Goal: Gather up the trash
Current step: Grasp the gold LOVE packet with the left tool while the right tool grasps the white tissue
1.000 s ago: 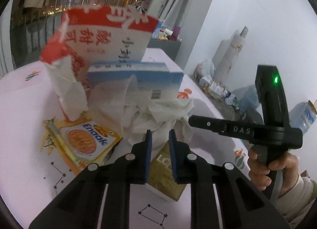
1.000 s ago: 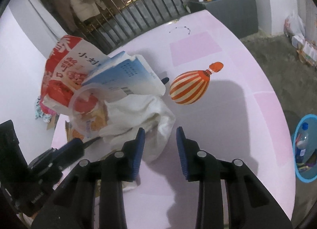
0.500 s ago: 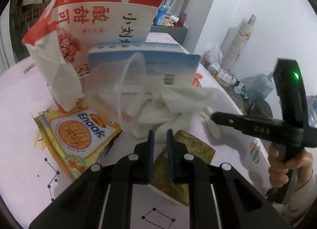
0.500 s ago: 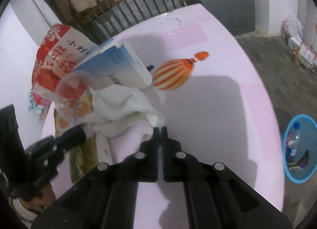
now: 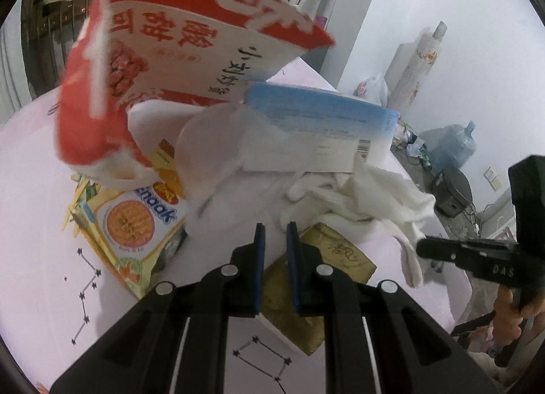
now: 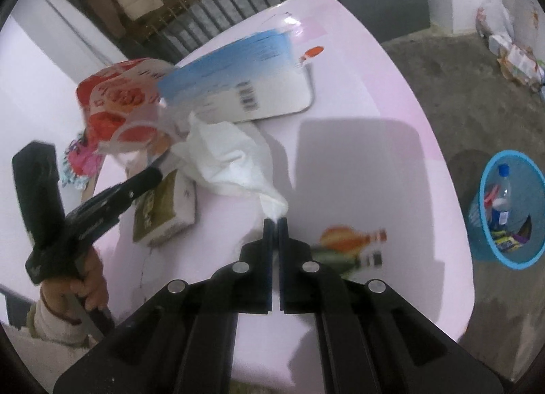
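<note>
The right gripper's (image 6: pixel 276 222) fingers were pressed together, pinching a corner of the white tissue (image 6: pixel 228 158). The left gripper's (image 5: pixel 273 228) fingers were a little apart, with nothing between them. There were two grippers, one tissue, one red and white snack bag (image 5: pixel 177 63), one blue and white pack (image 5: pixel 323 128), one clear plastic cup (image 5: pixel 211 155), one yellow cracker wrapper (image 5: pixel 136 220) and one gold packet (image 5: pixel 327 271). A second ago the right fingers were spread wide in front of the tissue; half a second ago they had closed on it. The left fingers had moved closer together. The tissue was soft and crumpled. It lay on the pink table (image 6: pixel 357 162), near the front of the trash pile, with its corner pulled toward the right gripper. A blue bin (image 6: pixel 507 213) stood on the floor, far right.
</note>
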A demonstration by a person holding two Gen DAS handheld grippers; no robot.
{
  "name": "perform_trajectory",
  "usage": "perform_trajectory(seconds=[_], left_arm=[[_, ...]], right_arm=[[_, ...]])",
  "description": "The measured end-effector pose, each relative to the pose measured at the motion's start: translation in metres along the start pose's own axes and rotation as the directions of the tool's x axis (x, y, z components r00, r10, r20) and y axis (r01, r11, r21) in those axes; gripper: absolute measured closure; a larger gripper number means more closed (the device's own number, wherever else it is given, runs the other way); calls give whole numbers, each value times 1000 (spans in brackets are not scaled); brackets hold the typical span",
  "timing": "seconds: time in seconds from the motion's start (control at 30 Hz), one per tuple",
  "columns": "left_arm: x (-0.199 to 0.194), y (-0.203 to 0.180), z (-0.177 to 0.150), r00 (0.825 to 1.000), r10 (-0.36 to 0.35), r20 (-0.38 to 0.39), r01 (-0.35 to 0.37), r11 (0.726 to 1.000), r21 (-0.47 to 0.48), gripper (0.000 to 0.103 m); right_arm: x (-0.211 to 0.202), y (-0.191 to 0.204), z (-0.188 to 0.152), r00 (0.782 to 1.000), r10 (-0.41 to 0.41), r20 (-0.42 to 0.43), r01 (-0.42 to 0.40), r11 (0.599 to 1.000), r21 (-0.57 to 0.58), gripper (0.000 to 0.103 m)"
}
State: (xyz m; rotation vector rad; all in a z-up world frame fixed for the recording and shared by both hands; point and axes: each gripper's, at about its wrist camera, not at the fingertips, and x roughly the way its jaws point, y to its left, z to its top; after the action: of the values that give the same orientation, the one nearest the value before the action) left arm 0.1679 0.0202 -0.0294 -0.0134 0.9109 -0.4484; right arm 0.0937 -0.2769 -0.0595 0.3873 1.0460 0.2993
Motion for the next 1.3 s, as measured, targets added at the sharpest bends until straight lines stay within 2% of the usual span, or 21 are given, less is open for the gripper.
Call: perform_trajectory(seconds=[0.17,0.3,0.33,0.43,0.57,0.73,0.87,0.9,0.97,1.17,1.3], left_arm=[[-4,-1,-2,1000,-7,-13,7,1000,-4,91],[-7,-1,-4,1000,-11,-7,11,1000,-4,91],[-8,-1,-4,1000,-13,-6,13,1000,-6,91],[-9,-4,-2,1000,-23,1,23,1000,-6,91],[-12,-1,-5,1000,-11,9,11,1000,-3,91],[-4,10,-10,999,11,-46,-14,998,-54,91],[-7,8,-15,998,7,-57,-10,998,-54,91],[-9,8,-17,998,3,-64,-7,998,-56,91],[-11,7,-20,997,-6,-75,2,998,-63,91],[-19,-4,-34,993,-50,-109,48,999,-18,91],[-24,-16,-45,981,-132,-144,131,991,-16,91]], right_arm=[[-5,-4,-9,999,29,-37,-30,999,-19,102],[-14,-11,-8,998,53,-26,-53,999,-11,96],[-17,-14,-6,998,62,-16,-62,998,-4,93],[-26,-19,-1,997,79,17,-80,997,13,75],[-30,-19,9,993,92,67,-94,995,25,69],[-13,-13,21,990,108,93,-109,994,2,69],[7,-1,28,993,100,55,-97,994,-42,69],[10,1,28,995,90,43,-87,995,-51,70],[13,3,24,997,73,24,-72,996,-60,88],[-2,4,7,999,44,28,-42,996,-75,95],[-7,-1,-5,998,56,7,-55,997,-61,96]])
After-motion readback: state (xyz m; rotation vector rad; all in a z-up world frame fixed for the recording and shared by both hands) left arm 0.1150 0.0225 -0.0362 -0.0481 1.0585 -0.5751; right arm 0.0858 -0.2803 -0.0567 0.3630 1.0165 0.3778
